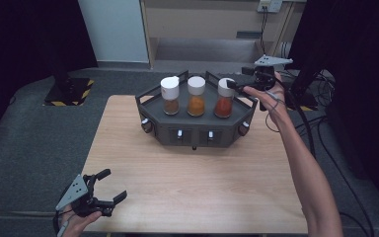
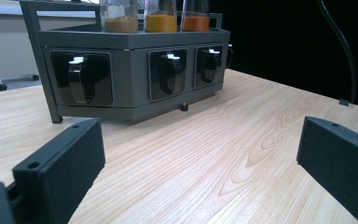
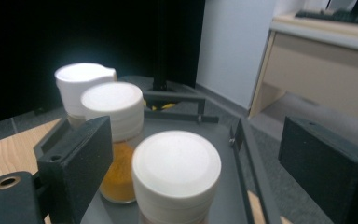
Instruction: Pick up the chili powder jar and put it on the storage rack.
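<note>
Wooden boards make up the table top (image 1: 187, 182), with grey carpet all around it and dark curtains at the sides. Closest to the person, the left gripper (image 1: 107, 191) waits near the table's front corner, well apart from the rack (image 1: 196, 126). Its jaws are spread wide and hold nothing. It looks parked there, out of the way. Farther off, the dark grey rack sits at the back of the table with little drawers along its front. Three jars with white lids stand in a row on top of it: a brown one (image 1: 170, 95), a yellow one (image 1: 196, 96) and a red one (image 1: 224, 98). I think the rack keeps them steady and easy to reach. The right gripper (image 1: 238, 85) is by the red jar. Its jaws are wide open around the lid (image 3: 176, 173), but not squeezing it.
</note>
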Demonstrator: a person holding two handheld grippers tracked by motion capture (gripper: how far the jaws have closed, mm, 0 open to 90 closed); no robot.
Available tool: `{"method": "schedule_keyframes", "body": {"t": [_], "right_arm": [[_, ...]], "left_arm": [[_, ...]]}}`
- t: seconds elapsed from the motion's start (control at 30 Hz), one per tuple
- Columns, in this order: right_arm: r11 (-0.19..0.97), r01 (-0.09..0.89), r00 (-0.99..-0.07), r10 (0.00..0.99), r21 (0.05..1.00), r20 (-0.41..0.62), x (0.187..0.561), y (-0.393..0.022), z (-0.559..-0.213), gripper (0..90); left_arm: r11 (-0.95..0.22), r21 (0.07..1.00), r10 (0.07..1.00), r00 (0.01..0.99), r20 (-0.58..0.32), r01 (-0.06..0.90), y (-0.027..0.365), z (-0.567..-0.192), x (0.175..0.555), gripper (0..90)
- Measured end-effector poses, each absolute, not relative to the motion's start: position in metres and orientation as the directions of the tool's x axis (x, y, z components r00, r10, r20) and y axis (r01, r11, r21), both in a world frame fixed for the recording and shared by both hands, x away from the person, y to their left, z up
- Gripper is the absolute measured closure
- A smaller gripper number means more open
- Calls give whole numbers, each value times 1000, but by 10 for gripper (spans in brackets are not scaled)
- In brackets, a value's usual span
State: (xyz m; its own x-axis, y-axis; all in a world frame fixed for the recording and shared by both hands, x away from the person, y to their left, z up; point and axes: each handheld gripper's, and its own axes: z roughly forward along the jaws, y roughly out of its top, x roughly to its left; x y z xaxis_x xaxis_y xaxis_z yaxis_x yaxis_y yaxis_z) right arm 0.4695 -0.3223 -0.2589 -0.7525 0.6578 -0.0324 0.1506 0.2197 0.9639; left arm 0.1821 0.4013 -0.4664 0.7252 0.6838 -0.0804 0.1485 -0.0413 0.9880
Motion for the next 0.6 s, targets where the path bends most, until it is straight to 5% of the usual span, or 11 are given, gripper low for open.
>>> {"method": "schedule_keyframes", "body": {"t": [0.6], "right_arm": [[184, 23, -776, 623, 983, -98, 386, -372, -227, 62]], "left_arm": [[-38, 989, 684, 725, -81, 146, 400, -466, 181, 0]]}}
